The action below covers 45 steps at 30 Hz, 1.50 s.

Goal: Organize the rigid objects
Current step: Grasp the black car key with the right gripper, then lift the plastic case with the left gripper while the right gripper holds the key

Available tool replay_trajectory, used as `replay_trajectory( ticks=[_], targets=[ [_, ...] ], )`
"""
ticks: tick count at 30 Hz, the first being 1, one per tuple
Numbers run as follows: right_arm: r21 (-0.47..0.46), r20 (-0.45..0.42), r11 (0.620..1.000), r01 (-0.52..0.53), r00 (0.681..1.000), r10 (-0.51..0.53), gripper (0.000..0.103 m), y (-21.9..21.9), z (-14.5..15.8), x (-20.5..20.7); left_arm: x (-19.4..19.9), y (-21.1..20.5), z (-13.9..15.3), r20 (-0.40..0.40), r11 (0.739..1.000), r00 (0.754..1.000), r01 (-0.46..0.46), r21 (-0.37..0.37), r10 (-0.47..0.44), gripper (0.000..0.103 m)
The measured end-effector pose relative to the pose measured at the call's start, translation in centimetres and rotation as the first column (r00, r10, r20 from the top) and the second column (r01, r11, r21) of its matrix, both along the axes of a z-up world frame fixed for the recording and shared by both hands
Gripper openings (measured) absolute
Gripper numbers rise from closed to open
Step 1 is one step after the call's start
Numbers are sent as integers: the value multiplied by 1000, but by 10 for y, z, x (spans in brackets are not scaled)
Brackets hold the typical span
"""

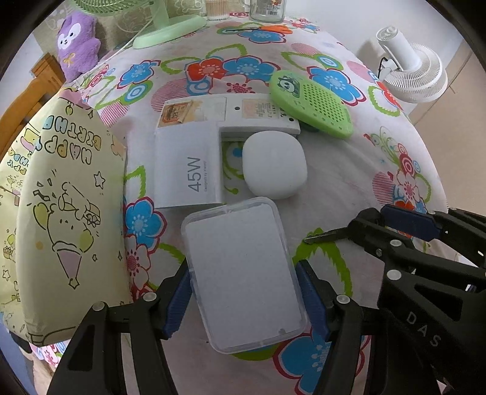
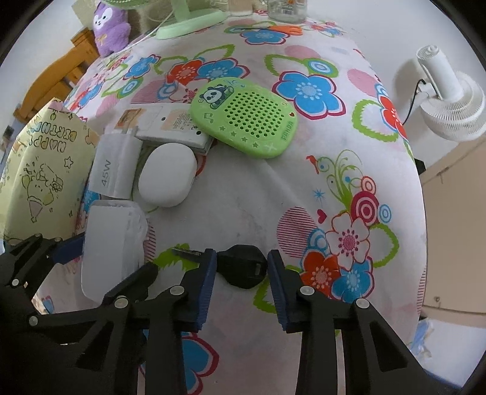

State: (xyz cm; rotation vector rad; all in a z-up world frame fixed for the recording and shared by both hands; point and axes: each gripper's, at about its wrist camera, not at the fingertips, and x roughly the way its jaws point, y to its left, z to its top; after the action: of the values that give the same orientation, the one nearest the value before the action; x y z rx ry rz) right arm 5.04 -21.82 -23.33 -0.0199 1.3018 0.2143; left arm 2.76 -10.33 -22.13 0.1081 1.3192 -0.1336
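My left gripper (image 1: 244, 291) is shut on a clear plastic box (image 1: 243, 273) with a white insert, held low over the flowered cloth; it also shows in the right wrist view (image 2: 112, 252). My right gripper (image 2: 241, 279) has its jaws on both sides of a black car key (image 2: 243, 269) whose metal blade (image 2: 185, 252) sticks out to the left. Ahead lie a white 45W charger box (image 1: 186, 170), a white rounded case (image 1: 275, 165), a flat white box (image 1: 227, 112) and a green panda speaker (image 2: 246, 117).
A yellow birthday gift bag (image 1: 60, 212) stands at the left. A green fan base (image 1: 170, 30), purple plush (image 1: 77, 42), glass jar (image 1: 267, 10) and orange scissors (image 1: 273, 29) sit at the back. A white fan (image 1: 413, 73) stands off the table, right.
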Motion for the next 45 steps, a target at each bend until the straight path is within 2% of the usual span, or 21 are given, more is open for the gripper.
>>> replay_trajectory(
  ticks=[5,10,16,19,21,25,39,45],
  targets=[
    [12,-15,1000,28,1000,-28,37,0,0,-2,0,1,1,1,1000,1000,22,3,-22,68],
    [23,-44,1000,6,999,-5,38,-3,-2,-6,-2,-3,-1,-6,999,999,50,14,-50,67],
    [-36,-24,991,-128,992,127,44,9,-3,-2,-5,-6,-1,-19,998,998,62,18,-62,67],
    [-77,3,978,-195,981,196,44,18,-4,0,-5,-6,0,-18,997,997,69,27,-68,67],
    [-88,11,973,-211,977,213,40,21,-4,0,-4,-7,1,-14,997,997,74,33,-74,67],
    [-94,23,975,-200,979,203,39,22,-4,-2,-4,-12,1,-1,995,996,89,47,-89,66],
    [-61,41,990,-125,991,127,39,13,11,3,1,-10,15,28,996,996,85,6,-85,61],
    [-51,25,994,-99,995,100,39,11,6,1,1,-10,8,17,996,996,87,11,-88,61]
  ],
)
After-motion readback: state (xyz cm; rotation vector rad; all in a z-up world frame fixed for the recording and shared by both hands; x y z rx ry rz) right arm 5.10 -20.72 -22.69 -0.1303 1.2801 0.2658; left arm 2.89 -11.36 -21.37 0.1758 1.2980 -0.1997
